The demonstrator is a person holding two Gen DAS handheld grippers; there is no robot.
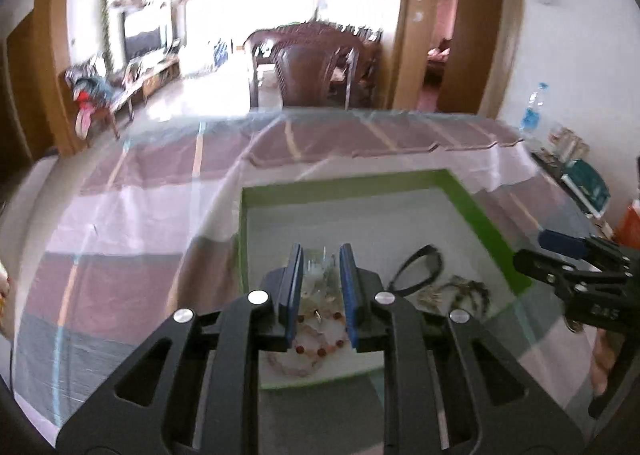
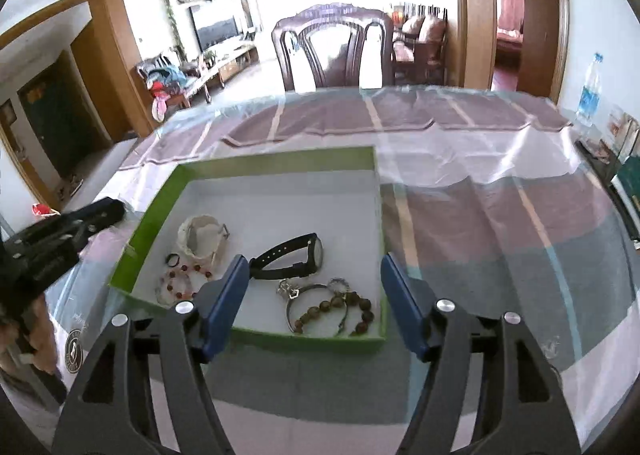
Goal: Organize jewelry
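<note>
A green box [image 2: 256,165] with a white floor lies on the table. In it are a black watch [image 2: 296,255], a white bangle [image 2: 200,235], a red-bead bracelet [image 2: 180,279], a brown-bead bracelet [image 2: 352,311] and a thin silver bangle [image 2: 296,295]. My right gripper [image 2: 316,295] hovers over the box's near edge, its jaws wide open and nothing between them. My left gripper [image 1: 320,287] hangs above the box's left part [image 1: 352,185]. Its blue pads stand a narrow gap apart, and the red-bead bracelet [image 1: 320,347] shows through below. The watch [image 1: 416,267] lies to its right.
A plaid cloth under clear plastic [image 2: 500,215] covers the table. A dark wooden chair [image 2: 336,51] stands at the far side. A water bottle [image 2: 590,91] and books [image 2: 628,175] sit along the right edge. A hand [image 2: 36,335] holds the left gripper [image 2: 108,211] beside the box.
</note>
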